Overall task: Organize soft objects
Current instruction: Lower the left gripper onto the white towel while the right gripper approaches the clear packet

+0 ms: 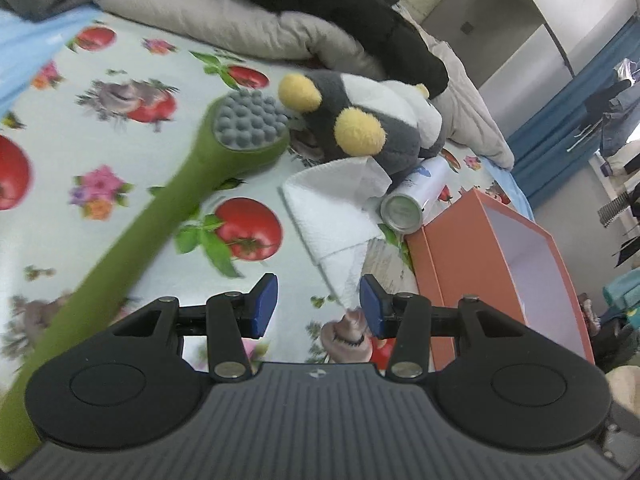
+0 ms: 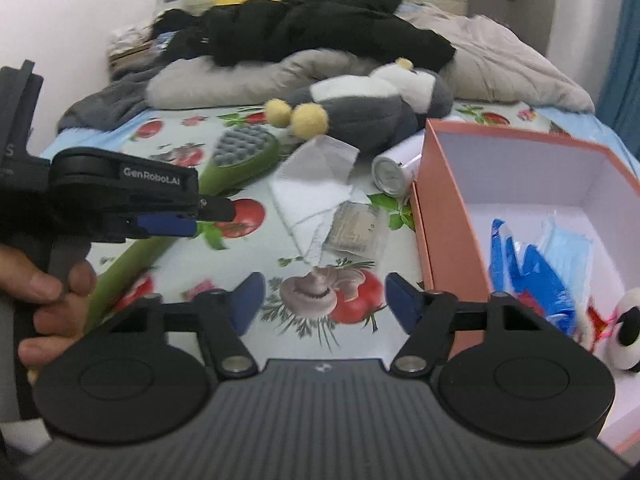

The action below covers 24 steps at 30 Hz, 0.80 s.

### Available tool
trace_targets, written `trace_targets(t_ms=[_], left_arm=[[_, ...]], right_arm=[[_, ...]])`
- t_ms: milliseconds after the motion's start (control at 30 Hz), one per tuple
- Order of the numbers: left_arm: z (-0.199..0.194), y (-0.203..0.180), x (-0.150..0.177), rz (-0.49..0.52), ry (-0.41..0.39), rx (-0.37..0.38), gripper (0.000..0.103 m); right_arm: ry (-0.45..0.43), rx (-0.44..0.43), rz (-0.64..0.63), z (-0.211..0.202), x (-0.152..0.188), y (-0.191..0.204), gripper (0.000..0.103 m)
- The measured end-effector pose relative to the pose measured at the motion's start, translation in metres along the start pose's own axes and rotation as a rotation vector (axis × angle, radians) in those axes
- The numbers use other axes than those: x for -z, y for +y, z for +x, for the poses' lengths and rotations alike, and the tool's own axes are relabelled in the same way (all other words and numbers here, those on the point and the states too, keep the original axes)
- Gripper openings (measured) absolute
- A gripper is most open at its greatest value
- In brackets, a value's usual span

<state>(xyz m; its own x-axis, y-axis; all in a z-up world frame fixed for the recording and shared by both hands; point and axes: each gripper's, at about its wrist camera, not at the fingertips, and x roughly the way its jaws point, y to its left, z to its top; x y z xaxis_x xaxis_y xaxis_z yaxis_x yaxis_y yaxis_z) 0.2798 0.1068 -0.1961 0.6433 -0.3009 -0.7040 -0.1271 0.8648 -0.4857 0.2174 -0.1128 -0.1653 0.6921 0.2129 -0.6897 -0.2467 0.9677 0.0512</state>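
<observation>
A grey and white plush penguin [image 1: 360, 120] [image 2: 360, 108] with yellow feet lies on the fruit-print bedsheet, against the bedding. In front of it are a folded white cloth [image 1: 332, 208] [image 2: 308, 200] and a beige wrapped packet [image 2: 354, 228]. My left gripper [image 1: 318, 308] is open and holds nothing, and the cloth's near corner lies just ahead of its right pad. In the right wrist view a hand holds the left gripper [image 2: 188, 220] above the green brush handle. My right gripper [image 2: 325, 302] is open over bare sheet, left of the orange box [image 2: 444, 208].
A green long-handled brush [image 1: 248, 128] [image 2: 240, 152] with grey nubs lies diagonally on the left. A white can [image 1: 416, 196] [image 2: 394, 172] lies beside the box [image 1: 452, 248]. In the box are blue face masks [image 2: 532, 272] and a small black-and-white plush [image 2: 628, 332]. Pillows and dark clothes are piled behind.
</observation>
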Motion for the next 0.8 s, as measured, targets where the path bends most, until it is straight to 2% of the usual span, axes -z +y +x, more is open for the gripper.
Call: trace_targets(t_ms=[100, 400, 567, 700, 800], left_arm=[[0.029, 0.002, -0.011, -0.003, 0.026, 0.001, 0.052], [0.106, 0.015, -0.040, 0.007, 0.038, 0.034, 0.052], [0.131, 0.017, -0.052, 0.026, 0.023, 0.018, 0.058], [0.141, 0.012, -0.057, 0.050, 0.005, 0.025, 0.059], [0.147, 0.008, -0.056, 0.065, 0.011, 0.040, 0.059]], right_arm=[[-0.010, 0.025, 0.020, 0.023, 0.000, 0.001, 0.059], [-0.106, 0.156, 0.067, 0.081, -0.017, -0.008, 0.059], [-0.055, 0.166, 0.070, 0.121, -0.023, -0.017, 0.060], [0.007, 0.187, 0.071, 0.143, -0.019, -0.016, 0.060], [0.049, 0.134, 0.138, 0.152, -0.017, -0.024, 0.062]])
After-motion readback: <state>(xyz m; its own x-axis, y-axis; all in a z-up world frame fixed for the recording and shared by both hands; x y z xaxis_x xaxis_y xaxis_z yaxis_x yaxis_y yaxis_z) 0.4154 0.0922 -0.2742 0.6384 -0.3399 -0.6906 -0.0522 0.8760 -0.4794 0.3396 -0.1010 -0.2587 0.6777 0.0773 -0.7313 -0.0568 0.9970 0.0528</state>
